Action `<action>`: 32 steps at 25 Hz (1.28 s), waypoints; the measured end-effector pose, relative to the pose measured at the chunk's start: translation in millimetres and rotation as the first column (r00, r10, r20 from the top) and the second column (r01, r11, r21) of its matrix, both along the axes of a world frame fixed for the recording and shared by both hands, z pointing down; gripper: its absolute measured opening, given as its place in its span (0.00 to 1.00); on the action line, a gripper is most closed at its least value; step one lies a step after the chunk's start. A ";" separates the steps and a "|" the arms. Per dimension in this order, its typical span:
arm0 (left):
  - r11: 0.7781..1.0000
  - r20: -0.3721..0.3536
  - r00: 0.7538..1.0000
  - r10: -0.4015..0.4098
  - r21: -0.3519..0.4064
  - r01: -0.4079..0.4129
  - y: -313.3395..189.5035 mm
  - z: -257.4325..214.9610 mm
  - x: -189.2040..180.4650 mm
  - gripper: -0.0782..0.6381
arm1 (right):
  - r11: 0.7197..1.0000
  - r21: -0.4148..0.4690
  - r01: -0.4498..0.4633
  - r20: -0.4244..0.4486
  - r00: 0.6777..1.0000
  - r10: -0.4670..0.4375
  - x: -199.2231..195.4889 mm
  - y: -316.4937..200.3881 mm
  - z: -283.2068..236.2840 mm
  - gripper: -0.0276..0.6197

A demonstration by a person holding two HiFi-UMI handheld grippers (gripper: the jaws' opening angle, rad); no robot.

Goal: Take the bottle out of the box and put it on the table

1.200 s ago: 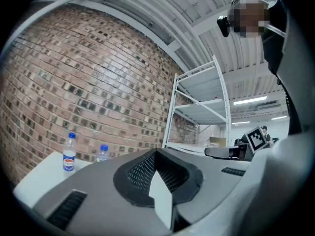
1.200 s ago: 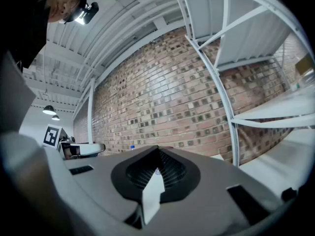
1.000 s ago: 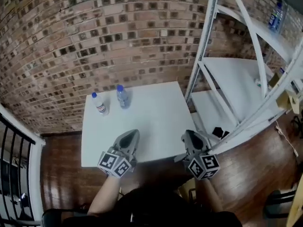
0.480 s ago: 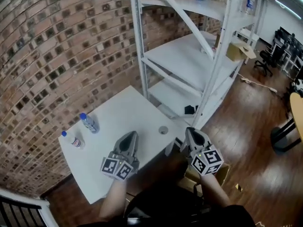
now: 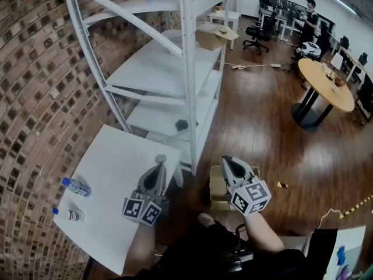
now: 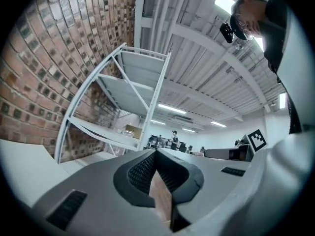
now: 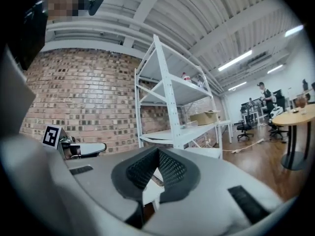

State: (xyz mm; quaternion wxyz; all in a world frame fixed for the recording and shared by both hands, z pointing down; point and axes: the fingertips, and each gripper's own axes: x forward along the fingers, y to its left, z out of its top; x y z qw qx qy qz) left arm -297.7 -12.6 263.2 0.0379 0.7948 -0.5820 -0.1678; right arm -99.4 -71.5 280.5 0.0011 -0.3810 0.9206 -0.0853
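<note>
Claws first: the left claw (image 6: 156, 152) and the right claw (image 7: 157, 152) each have their pads pressed together at the tips, with nothing held between them. Each gripper view also catches the other claw's marker cube off to the side, but neither shows the box or any bottle.

Only the head view gives me those. There my two forearms reach forward side by side, the left claw over the worktop (image 5: 111, 179) edge and tipped slightly up, the right claw level. The right claw hangs over an open cardboard box (image 5: 215, 188) on the wooden floor (image 5: 262, 115), just beside the worktop. I cannot see what is inside the box.

On the worktop's far-left corner sit a bluish bottle (image 5: 76, 186) and a red-labelled bottle (image 5: 68, 215), close together.

Beyond stands a white shelving rack (image 5: 189, 98) against the brick wall (image 5: 35, 69). Farther off are a round table (image 5: 326, 83) and a person (image 5: 307, 22).
</note>
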 end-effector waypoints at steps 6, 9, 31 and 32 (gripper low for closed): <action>0.989 0.001 0.989 0.149 -0.026 -0.149 -16.2 8.7 60.0 0.11 | 0.989 -0.022 -0.145 -0.008 0.989 0.145 64.9 13.3 8.1 0.05; 0.979 0.003 0.979 0.201 -0.028 -0.201 -31.4 10.0 87.9 0.11 | 0.981 -0.003 -0.192 -0.020 0.981 0.192 93.7 12.5 4.8 0.05; 0.932 0.072 0.932 0.356 -0.098 -0.348 -173.2 48.3 307.3 0.11 | 0.930 -0.033 -0.367 -0.070 0.929 0.364 326.3 -104.0 42.6 0.05; 0.931 0.073 0.931 0.357 -0.111 -0.348 -177.3 55.2 311.1 0.11 | 0.929 -0.045 -0.368 -0.075 0.928 0.364 330.2 -107.9 50.4 0.05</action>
